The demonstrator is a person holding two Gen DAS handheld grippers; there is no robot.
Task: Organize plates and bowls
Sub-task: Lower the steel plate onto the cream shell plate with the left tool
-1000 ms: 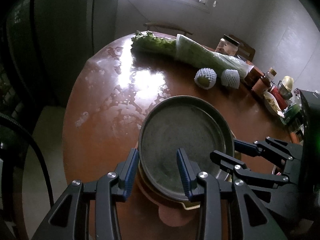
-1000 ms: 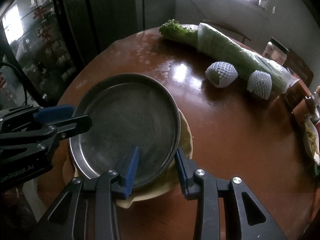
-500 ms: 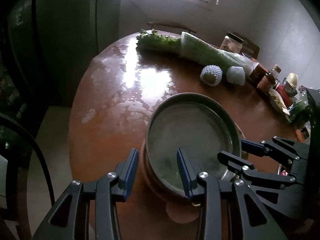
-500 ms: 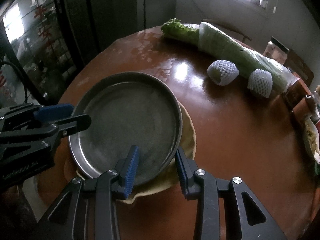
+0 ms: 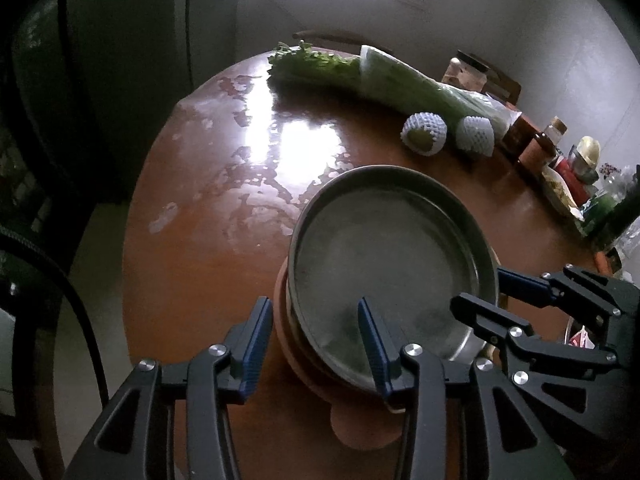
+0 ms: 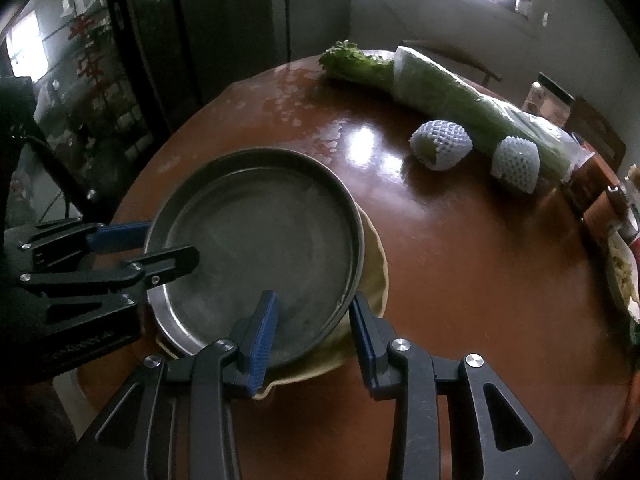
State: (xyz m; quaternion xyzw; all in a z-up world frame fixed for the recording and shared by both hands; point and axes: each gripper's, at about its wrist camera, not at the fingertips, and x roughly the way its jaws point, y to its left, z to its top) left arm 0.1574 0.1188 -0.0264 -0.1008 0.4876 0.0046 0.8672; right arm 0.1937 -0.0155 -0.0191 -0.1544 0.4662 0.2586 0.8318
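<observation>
At the left edge of the round table [image 6: 460, 280], the left gripper [image 5: 316, 336] angles steeply down over the near-left rim of the metal plate [image 6: 260, 248], its jaws opening and spread astride the rim, pads clear of it. The plate sits atop a yellowish plate [image 6: 376, 264] near the table's front edge. The right gripper [image 6: 312, 332] tilts down likewise, straddling the near-right rim; whether it pinches the metal I cannot tell

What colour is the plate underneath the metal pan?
Pale yellow plate, clearest in the right wrist view.
</observation>
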